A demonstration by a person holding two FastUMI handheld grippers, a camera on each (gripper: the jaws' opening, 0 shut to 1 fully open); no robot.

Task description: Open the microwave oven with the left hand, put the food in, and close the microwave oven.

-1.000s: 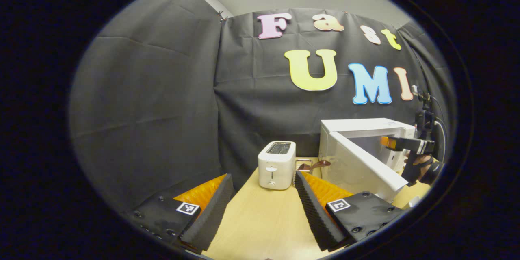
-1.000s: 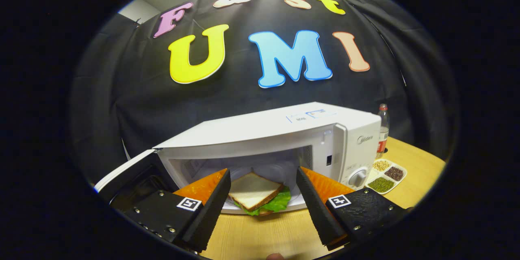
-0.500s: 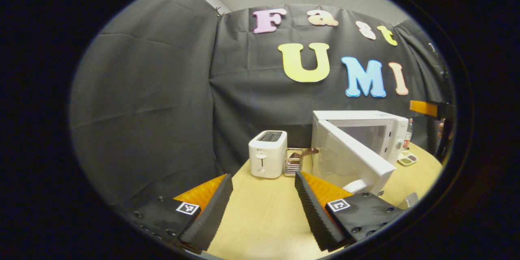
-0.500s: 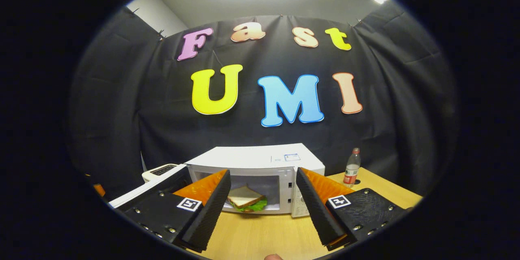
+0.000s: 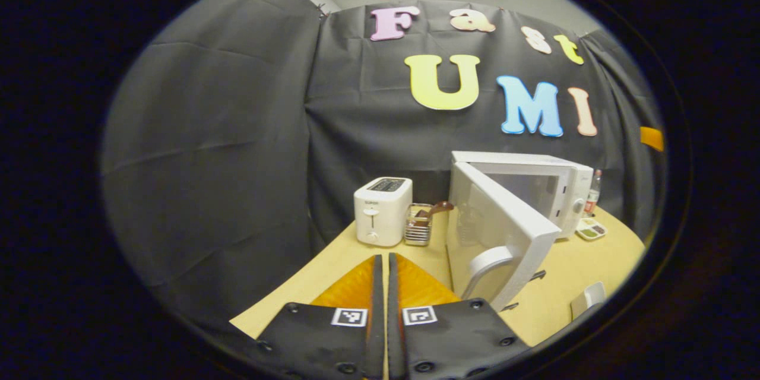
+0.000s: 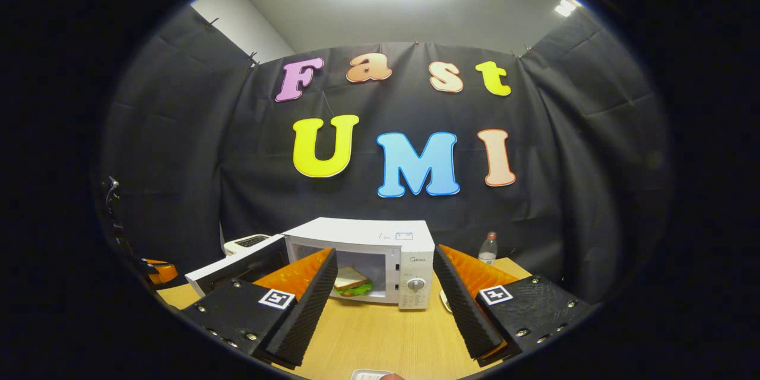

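Fingers of your left gripper (image 5: pixel 383 309) lay pressed together on nothing, low over the table (image 5: pixel 356 249). Just ahead and to their right stood the door (image 5: pixel 493 231), swung wide, its handle (image 5: pixel 484 267) facing you. Your right gripper (image 6: pixel 385 303) was spread wide and empty, well back from the microwave (image 6: pixel 380 249). The sandwich (image 6: pixel 351 282) sat inside the cavity. Judged step: closing. The next move called for you to place the left gripper against the door's outer face and push it round until it latched.
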